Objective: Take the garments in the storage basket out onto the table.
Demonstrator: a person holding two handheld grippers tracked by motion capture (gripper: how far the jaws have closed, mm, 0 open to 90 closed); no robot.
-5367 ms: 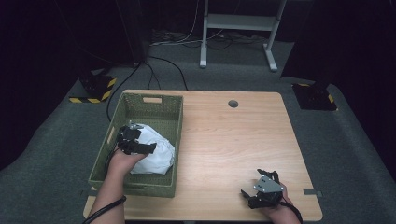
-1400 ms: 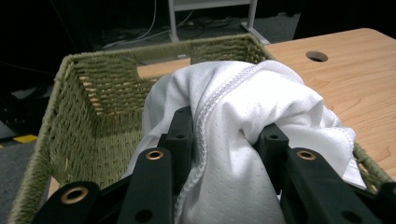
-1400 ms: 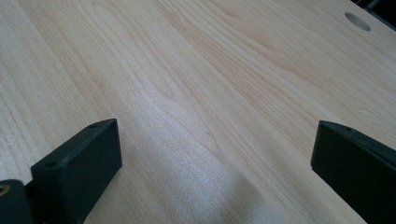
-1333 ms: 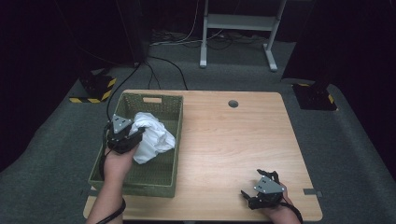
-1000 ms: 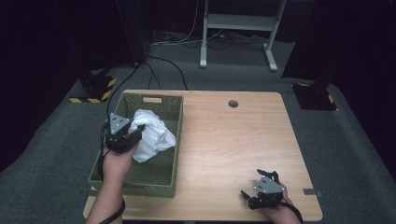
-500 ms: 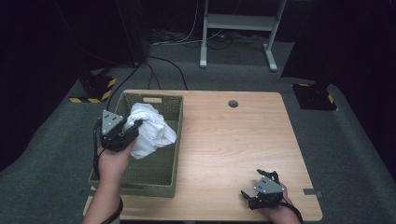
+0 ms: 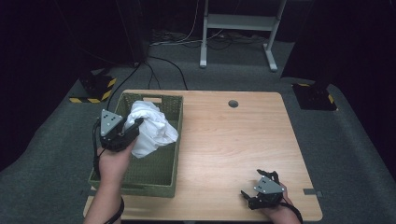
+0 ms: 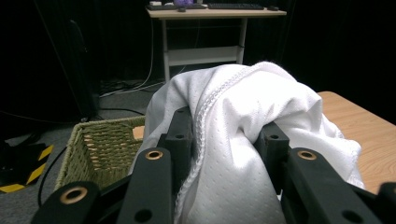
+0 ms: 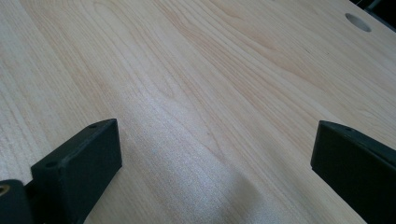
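1. Left gripper (image 7: 133,129) has its jaws clamped on the white cloth (image 7: 150,127), a thick fold bunched between them.
2. The cloth hangs above the green basket (image 7: 161,175), over its far half, clear of the floor of it.
3. Right gripper (image 7: 258,186) rests low at the table's (image 7: 233,140) near right corner, jaws spread wide, nothing between them but bare wood.

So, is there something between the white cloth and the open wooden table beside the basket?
Only the basket's right wall. The left gripper is shut on the white cloth, which hangs over the basket's inside. Past that wall the wooden table is bare, and the right gripper rests open near the table's front edge, away from the basket.
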